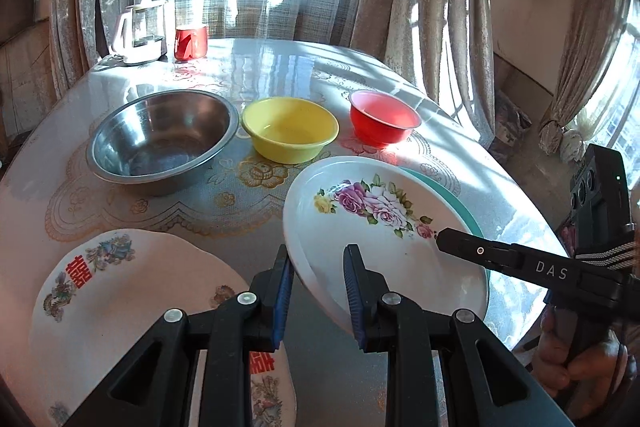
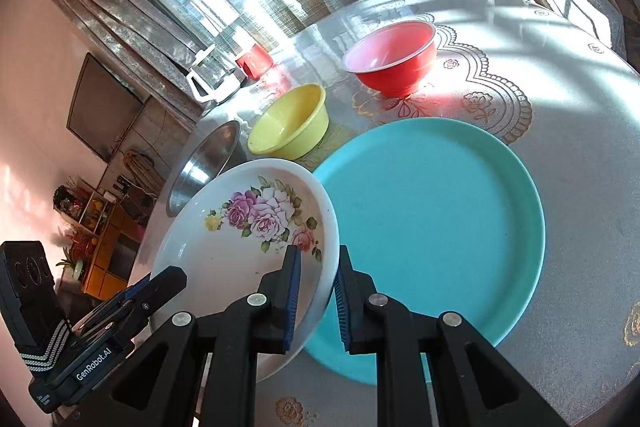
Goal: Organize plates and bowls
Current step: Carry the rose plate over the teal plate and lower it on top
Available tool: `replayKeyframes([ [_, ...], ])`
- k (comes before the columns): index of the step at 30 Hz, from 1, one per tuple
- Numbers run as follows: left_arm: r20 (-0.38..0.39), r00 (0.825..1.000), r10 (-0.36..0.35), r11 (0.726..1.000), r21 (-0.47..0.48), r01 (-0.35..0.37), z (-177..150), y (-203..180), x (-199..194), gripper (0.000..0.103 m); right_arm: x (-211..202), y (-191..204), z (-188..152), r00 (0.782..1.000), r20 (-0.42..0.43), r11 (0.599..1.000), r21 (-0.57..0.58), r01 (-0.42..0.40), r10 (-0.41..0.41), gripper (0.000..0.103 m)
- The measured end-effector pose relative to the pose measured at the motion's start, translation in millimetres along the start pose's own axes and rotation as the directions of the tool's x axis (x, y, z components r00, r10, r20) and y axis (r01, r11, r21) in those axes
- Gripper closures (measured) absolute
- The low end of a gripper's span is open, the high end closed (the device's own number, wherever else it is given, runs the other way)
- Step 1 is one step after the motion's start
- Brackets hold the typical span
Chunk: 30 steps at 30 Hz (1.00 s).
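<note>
While carried between two grips above the lace-patterned table (image 1: 248,67), tilted rather than flat: floral plate (image 1: 380,223), near rim pinched from opposite sides, one edge lifted, face turned up and toward the window. Just beneath and partly covered by it, lying flat on the table: teal plate (image 2: 440,227), probably the landing spot, since stacking plate on plate suits the tidying. Beside it toward the table's near left edge, flat too: a white plate with red characters (image 1: 120,291). Farther back, in a row, apart from one another and upright, mouths up: steel bowl (image 1: 160,135), then yellow bowl (image 1: 290,129), then red bowl (image 1: 384,117), likely left for nesting afterwards. Nearly closed on the floral plate's rim, pads on either face of it: left gripper (image 1: 318,291). Narrower yet, clamped on the opposite rim: right gripper (image 2: 318,299). Two grips likely chosen to steady a wide, shallow dish. No true long axis on a round plate; printed roses strung across its middle, sloping with the tilt.
</note>
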<state>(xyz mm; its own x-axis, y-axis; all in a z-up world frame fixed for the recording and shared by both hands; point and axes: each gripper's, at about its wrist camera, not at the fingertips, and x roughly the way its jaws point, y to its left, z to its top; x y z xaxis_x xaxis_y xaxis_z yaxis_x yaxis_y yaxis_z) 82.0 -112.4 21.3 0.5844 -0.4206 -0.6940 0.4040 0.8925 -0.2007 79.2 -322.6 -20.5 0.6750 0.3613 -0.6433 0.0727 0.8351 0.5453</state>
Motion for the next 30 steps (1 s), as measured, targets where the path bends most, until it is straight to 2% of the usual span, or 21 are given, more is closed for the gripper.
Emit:
replayKeyframes([
  [7,-0.054,0.998,-0.028,0.999,0.016,0.029,6,-24,32,0.078,-9,-34,3,0.998,0.026,0.996,0.067,0.052,-0.054,0.086],
  [15,-0.116,0.993,-0.015,0.998,0.053,0.021,6,-38,63,0.078,-6,-54,5,0.991,0.030,0.989,0.079,0.125,-0.128,0.086],
  [24,-0.157,0.987,0.011,0.996,0.087,0.002,1,-45,79,0.077,1,-56,4,0.973,0.039,0.974,0.013,0.226,-0.226,0.086],
  [30,-0.168,0.986,0.005,0.998,0.070,0.006,-2,-44,84,0.077,1,-51,3,0.962,0.057,0.961,-0.045,0.271,-0.269,0.085],
])
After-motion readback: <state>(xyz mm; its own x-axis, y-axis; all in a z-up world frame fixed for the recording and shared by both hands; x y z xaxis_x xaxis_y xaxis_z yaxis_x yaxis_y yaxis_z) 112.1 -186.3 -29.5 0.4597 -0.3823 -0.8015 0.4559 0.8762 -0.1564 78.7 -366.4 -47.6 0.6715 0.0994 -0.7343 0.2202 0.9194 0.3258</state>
